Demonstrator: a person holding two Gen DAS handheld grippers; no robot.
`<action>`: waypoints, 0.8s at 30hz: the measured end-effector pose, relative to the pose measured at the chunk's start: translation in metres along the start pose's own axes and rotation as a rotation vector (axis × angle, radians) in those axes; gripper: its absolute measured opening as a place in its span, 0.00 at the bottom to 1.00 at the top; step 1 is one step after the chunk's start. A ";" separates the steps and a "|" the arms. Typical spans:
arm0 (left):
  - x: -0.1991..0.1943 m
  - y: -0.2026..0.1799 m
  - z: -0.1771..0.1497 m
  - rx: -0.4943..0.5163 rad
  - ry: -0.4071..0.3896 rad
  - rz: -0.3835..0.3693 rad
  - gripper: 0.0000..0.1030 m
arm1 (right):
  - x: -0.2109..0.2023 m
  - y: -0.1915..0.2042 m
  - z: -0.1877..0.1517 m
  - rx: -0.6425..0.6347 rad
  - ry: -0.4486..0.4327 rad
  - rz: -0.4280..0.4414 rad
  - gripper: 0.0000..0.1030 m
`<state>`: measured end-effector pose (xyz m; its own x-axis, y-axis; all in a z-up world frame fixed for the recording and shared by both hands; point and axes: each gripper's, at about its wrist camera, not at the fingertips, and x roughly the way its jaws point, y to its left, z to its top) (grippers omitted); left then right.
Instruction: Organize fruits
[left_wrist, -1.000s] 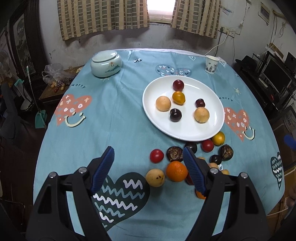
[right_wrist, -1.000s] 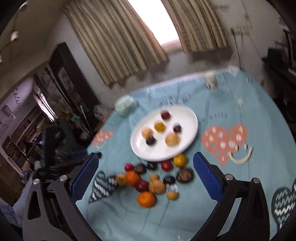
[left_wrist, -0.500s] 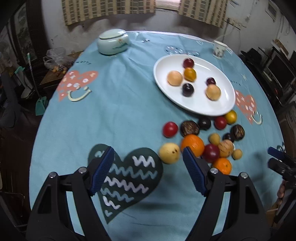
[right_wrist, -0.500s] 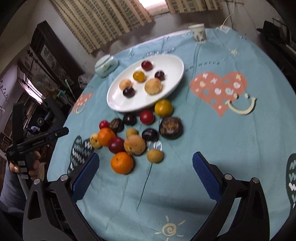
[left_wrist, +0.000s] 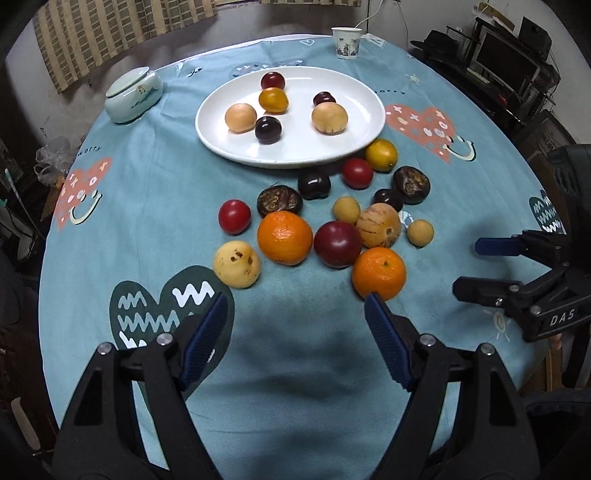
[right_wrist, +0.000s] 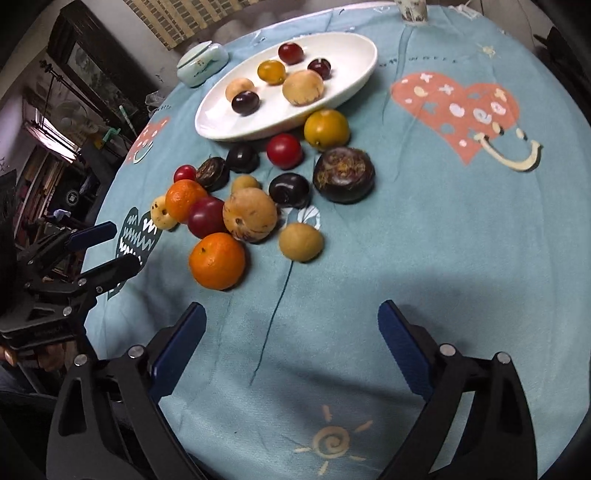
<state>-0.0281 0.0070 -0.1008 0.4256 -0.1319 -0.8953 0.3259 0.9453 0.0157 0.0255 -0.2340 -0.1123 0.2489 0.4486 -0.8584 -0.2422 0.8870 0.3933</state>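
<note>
A white plate (left_wrist: 364, 96) (right_wrist: 364, 59) holds several fruits. In front of it a loose pile of fruit lies on the blue tablecloth: two oranges (left_wrist: 284, 238) (left_wrist: 379, 273), a dark red plum (left_wrist: 337, 243), a pale pear (left_wrist: 236, 264), red tomatoes and dark fruits. My left gripper (left_wrist: 295, 332) is open and empty, just short of the pile. My right gripper (right_wrist: 290, 336) is open and empty, short of the near orange (right_wrist: 217, 260); it also shows in the left wrist view (left_wrist: 476, 264).
A lidded pale-green ceramic jar (left_wrist: 133, 96) stands at the back left and a paper cup (left_wrist: 346, 42) at the back. The round table's edge runs close on both sides. Dark furniture and screens stand at the right (left_wrist: 509, 62).
Both grippers have come down and forward toward the fruit pile, which now looks larger. The right gripper has come into the left wrist view. No fruit has moved.
</note>
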 end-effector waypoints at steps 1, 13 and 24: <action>-0.001 0.000 0.001 0.001 -0.004 0.004 0.76 | 0.000 0.003 -0.001 -0.015 -0.007 -0.008 0.93; -0.006 -0.013 0.015 0.035 -0.033 0.037 0.78 | -0.012 0.010 0.009 -0.023 -0.061 0.053 0.93; -0.006 -0.015 0.016 0.037 -0.031 0.038 0.79 | -0.014 0.024 0.012 -0.092 -0.062 0.027 0.93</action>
<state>-0.0223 -0.0110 -0.0889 0.4636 -0.1062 -0.8797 0.3400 0.9381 0.0659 0.0278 -0.2177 -0.0871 0.2979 0.4805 -0.8248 -0.3343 0.8619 0.3814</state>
